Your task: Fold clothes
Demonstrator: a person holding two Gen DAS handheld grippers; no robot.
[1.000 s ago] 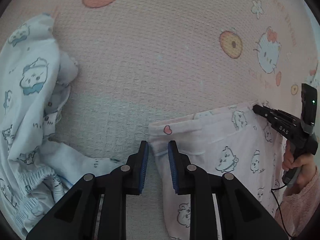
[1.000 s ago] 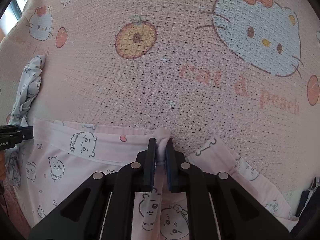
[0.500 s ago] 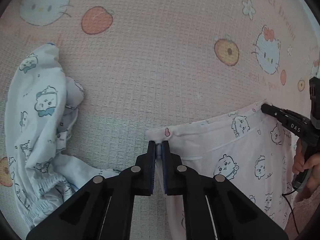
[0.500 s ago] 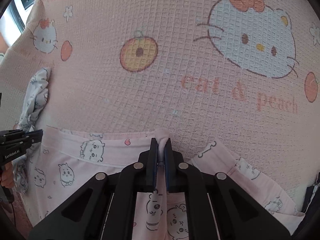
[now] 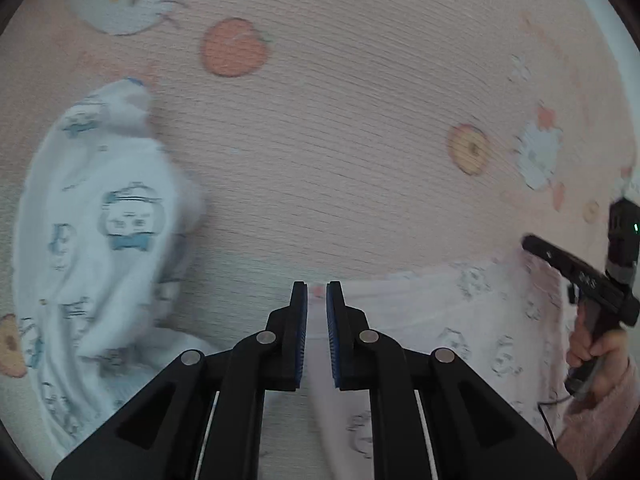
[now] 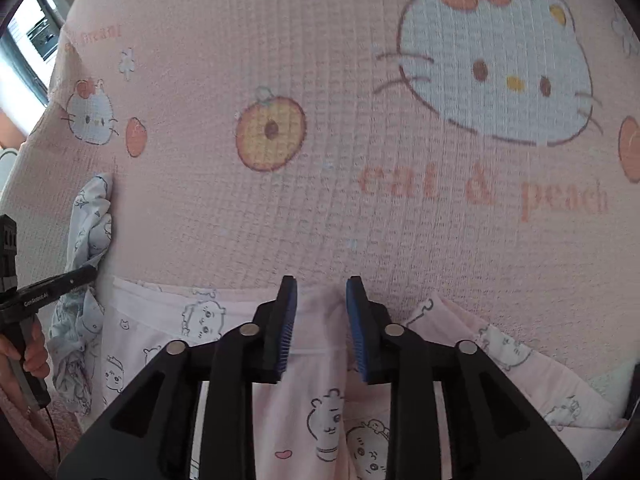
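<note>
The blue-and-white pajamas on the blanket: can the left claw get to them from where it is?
Probably yes. The left claw sits open over the edge of the pink pajamas, and the blue-and-white pajamas lie just to its left on the blanket with nothing between them.

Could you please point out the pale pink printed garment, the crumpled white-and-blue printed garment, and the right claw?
pale pink printed garment (image 6: 208, 314): right wrist view, top hem area.
crumpled white-and-blue printed garment (image 5: 100, 216): left wrist view, middle of bundle.
right claw (image 6: 321, 292): right wrist view, between fingertips.
</note>
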